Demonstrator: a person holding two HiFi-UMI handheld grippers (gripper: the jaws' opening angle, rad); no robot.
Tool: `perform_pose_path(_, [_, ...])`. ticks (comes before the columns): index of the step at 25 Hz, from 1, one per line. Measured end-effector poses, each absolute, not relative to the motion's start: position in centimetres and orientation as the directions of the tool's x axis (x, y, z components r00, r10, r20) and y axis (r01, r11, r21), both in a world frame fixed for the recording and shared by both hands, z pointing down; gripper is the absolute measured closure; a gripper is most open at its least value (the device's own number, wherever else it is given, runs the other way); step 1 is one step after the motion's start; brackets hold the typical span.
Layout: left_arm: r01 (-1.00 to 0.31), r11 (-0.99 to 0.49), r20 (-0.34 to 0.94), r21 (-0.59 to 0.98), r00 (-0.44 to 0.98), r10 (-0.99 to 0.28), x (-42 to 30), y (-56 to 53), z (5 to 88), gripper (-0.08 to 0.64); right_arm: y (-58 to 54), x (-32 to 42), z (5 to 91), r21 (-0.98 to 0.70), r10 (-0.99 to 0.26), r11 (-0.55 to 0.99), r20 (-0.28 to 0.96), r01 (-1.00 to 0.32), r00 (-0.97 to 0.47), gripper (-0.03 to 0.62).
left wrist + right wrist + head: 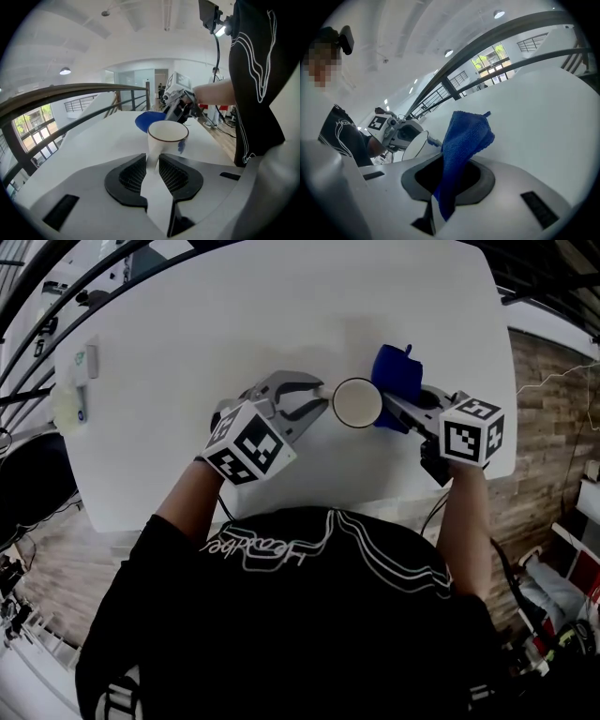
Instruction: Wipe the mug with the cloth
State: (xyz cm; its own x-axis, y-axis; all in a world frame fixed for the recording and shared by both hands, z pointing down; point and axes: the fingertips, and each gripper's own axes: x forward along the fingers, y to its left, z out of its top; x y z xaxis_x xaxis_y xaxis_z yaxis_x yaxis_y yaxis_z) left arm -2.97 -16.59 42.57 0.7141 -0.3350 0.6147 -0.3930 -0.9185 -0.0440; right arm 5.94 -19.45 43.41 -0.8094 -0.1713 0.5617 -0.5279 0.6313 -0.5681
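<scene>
A white mug [357,402] with a dark rim stands upright on the white table [234,315]. My left gripper [321,397] is at the mug's left. In the left gripper view the mug's [168,138] handle stands between the ribbed pads [176,176] of my left gripper [152,168], which sit close on either side without clearly pressing. My right gripper [398,409] is at the mug's right, shut on a blue cloth [398,371]. That cloth [461,150] sticks up out of my right gripper [447,178], beside the mug [415,145].
A small white and green object [75,381] lies near the table's left edge. Dark railings [56,296] run beyond the table's far left side. The table's near edge is just in front of the person's body.
</scene>
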Motion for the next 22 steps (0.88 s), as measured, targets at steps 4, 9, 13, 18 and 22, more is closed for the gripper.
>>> perform_pose_path(4, [-0.392, -0.918, 0.607, -0.065, 0.714, -0.348, -3.0, -16.7, 42.6, 0.480, -19.2, 6.6, 43.5, -0.566, -0.156, 0.646, 0.559, -0.512, -0.814, 0.541])
perform_pose_path(9, [-0.413, -0.907, 0.597, -0.081, 0.708, -0.376, -3.2, -17.8, 42.6, 0.480, -20.2, 7.4, 42.0, -0.596, -0.167, 0.642, 0.506, -0.482, -0.847, 0.541])
perform_pose_path(13, [-0.421, -0.903, 0.585, -0.089, 0.711, -0.389, -2.6, -18.3, 42.6, 0.480, -20.6, 8.2, 40.5, -0.608, -0.168, 0.656, 0.459, -0.447, -0.872, 0.541])
perform_pose_path(18, [-0.383, -0.917, 0.587, -0.114, 0.718, -0.374, -3.0, -18.2, 42.6, 0.480, -21.0, 7.4, 39.0, -0.618, -0.140, 0.683, 0.413, -0.389, -0.900, 0.541])
perform_pose_path(22, [-0.326, -0.925, 0.589, -0.193, 0.716, -0.375, -2.9, -18.4, 42.7, 0.480, -21.2, 6.9, 38.6, -0.610, -0.087, 0.715, 0.407, -0.342, -0.909, 0.541])
